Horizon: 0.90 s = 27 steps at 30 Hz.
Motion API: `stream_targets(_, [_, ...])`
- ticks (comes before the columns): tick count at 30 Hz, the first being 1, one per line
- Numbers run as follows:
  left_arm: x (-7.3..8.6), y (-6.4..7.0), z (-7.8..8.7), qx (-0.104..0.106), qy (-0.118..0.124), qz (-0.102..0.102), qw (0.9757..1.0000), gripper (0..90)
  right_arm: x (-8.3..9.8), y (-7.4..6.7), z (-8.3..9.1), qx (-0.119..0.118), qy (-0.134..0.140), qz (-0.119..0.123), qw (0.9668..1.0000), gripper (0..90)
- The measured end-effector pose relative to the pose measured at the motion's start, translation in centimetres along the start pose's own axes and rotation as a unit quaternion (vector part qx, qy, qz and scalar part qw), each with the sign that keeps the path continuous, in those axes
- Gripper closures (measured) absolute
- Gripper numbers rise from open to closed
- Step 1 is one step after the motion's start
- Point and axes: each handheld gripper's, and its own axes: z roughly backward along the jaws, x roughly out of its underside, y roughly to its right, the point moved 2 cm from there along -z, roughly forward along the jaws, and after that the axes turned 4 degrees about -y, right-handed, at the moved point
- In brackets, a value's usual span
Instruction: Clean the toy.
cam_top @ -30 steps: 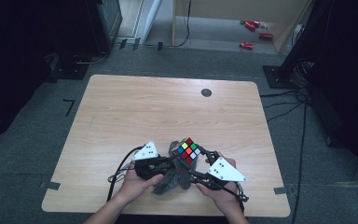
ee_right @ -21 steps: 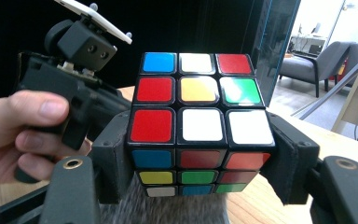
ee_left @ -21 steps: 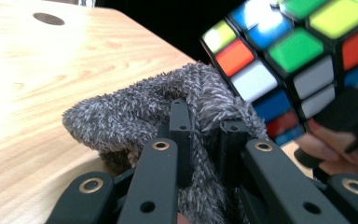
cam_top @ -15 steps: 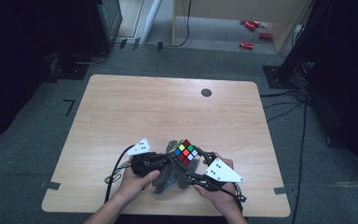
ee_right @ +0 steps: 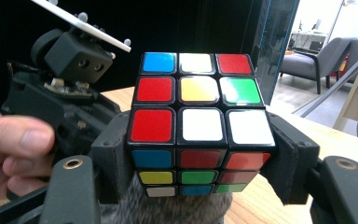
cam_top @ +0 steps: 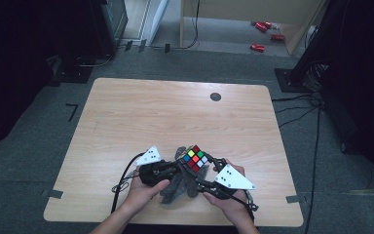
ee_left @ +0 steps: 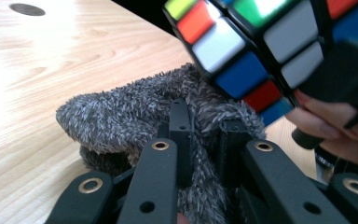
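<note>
Grey carpet surrounds the wooden table point(cam_top: 126, 117), and the work sits near the table's front edge. The right gripper point(ee_right: 198, 154) grips a scrambled puzzle cube point(ee_right: 199, 123) by two opposite sides, its jaws pressed flat against them; in the high view the cube point(cam_top: 195, 158) is held just above a grey fuzzy cloth point(cam_top: 177, 185) that lies bunched on the table between the two hands. The left gripper point(ee_left: 205, 135) has its jaws closed on a fold of that cloth point(ee_left: 121, 112), with the cube point(ee_left: 261, 42) hanging just above and beyond it. Compared with a second ago, the left gripper point(cam_top: 168, 170) and its grey plate sit slightly farther left and a little higher in the high view, while the right gripper point(cam_top: 202, 170), the cube and the cloth remain where they were.
</note>
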Motion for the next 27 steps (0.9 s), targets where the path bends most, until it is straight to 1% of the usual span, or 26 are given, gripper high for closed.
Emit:
stream_targets(2, [-0.1, -0.2, 0.3, -0.003, 0.004, 0.002, 1.0, 80.2, 0.0, 0.0, 0.0, 0.0, 0.001, 0.0, 1.0, 34.7])
stream_targets(3, [-0.2, -0.4, 0.5, -0.006, 0.008, 0.006, 0.9999, 80.1, 0.0, 0.0, 0.0, -0.001, 0.002, 0.001, 1.0, 34.7])
stream_targets(5, [-0.4, -0.9, 0.9, -0.008, 0.018, 0.021, 0.9996, 80.0, 0.1, -0.1, -0.1, -0.003, 0.0, 0.001, 1.0, 34.7])
stream_targets(7, [-0.3, -1.0, 1.0, -0.011, 0.02, 0.025, 0.9994, 80.0, 0.2, -0.1, -0.1, -0.002, -0.003, 0.0, 1.0, 34.7])
stream_targets(10, [-0.2, -0.7, 0.6, -0.01, 0.014, 0.019, 0.9997, 80.4, 0.2, -0.1, -0.1, -0.003, -0.005, 0.001, 1.0, 34.7])
stream_targets(14, [0.1, 0.1, 0.0, -0.011, -0.003, -0.009, 0.9999, 80.3, 0.1, 0.0, 0.0, -0.004, -0.003, 0.0, 1.0, 34.7])
stream_targets(16, [0.1, 0.3, -0.2, -0.015, -0.011, -0.02, 0.9996, 80.1, 0.2, -0.1, 0.0, -0.003, -0.004, 0.0, 1.0, 34.7])
stream_targets(18, [0.0, 0.0, 0.0, -0.02, -0.013, -0.023, 0.9994, 78.8, 0.2, -0.1, -0.1, -0.004, -0.006, 0.003, 1.0, 34.7])
stream_targets(20, [-0.1, -0.4, 0.4, -0.032, -0.012, -0.019, 0.9992, 78.2, 0.4, -0.1, -0.1, 0.004, -0.009, 0.017, 0.9998, 34.7])
stream_targets(21, [-0.1, -0.7, 0.6, -0.037, -0.01, -0.017, 0.9991, 77.5, 0.5, 0.0, -0.2, 0.006, -0.013, 0.022, 0.9997, 34.7])
stream_targets(22, [-0.2, -0.9, 0.7, -0.042, -0.009, -0.017, 0.9989, 75.8, 0.6, 0.1, -0.2, 0.006, -0.015, 0.02, 0.9997, 34.7])
stream_targets(23, [-0.3, -1.0, 0.9, -0.053, -0.01, -0.023, 0.9983, 74.0, 0.7, 0.1, -0.2, 0.008, -0.017, 0.018, 0.9997, 34.7])
stream_targets(24, [-0.4, -1.1, 1.0, -0.07, -0.018, -0.038, 0.9966, 70.9, 0.7, 0.2, -0.2, 0.012, -0.019, 0.021, 0.9995, 34.7])
stream_targets(25, [-0.5, -1.1, 1.1, -0.083, -0.029, -0.055, 0.9946, 66.9, 0.7, 0.3, -0.1, 0.018, -0.024, 0.02, 0.9994, 34.7])
stream_targets(26, [-0.6, -1.0, 1.1, -0.092, -0.048, -0.073, 0.9919, 65.2, 0.7, 0.5, -0.1, 0.022, -0.024, 0.02, 0.9993, 34.7])
stream_targets(27, [-0.7, -0.8, 1.1, -0.097, -0.062, -0.088, 0.9896, 63.7, 0.7, 0.6, -0.1, 0.023, -0.023, 0.02, 0.9993, 34.7])
